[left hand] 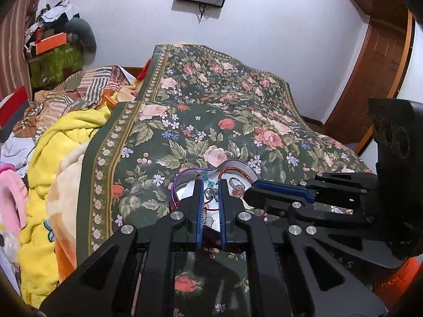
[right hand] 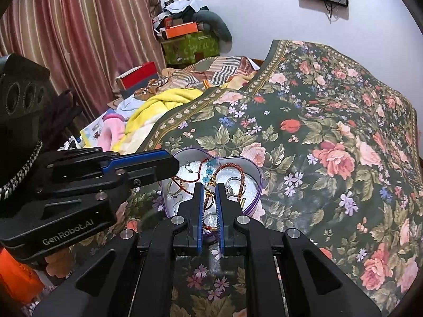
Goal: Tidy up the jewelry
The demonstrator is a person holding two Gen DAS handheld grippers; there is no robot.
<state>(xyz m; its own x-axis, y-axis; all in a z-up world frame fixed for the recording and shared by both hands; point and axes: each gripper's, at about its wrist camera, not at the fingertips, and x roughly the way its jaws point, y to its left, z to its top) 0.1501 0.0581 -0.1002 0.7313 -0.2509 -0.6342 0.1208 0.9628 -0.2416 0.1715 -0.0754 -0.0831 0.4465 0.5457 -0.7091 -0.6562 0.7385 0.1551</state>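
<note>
A heart-shaped tin (right hand: 255, 169) with a purple rim lies on the floral bedspread and also shows in the left wrist view (left hand: 239, 164). It holds a red braided cord bracelet (right hand: 232, 167), blue beads (right hand: 211, 162), a silver ring (left hand: 236, 183) and other small pieces. My left gripper (left hand: 210, 183) hovers over the tin, jaws a narrow gap apart around a small dark trinket (left hand: 210, 192). My right gripper (right hand: 209, 186) is over the tin too, jaws narrowly apart with a gold piece (right hand: 208, 194) between them. Whether either one grips is unclear.
The dark floral bedspread (right hand: 330, 137) covers the bed. Yellow and cream blankets (left hand: 58, 153) and clothes pile at its left. Boxes (right hand: 190, 42) stack by the striped curtain (right hand: 79, 26). A wooden door (left hand: 375, 60) is at the right.
</note>
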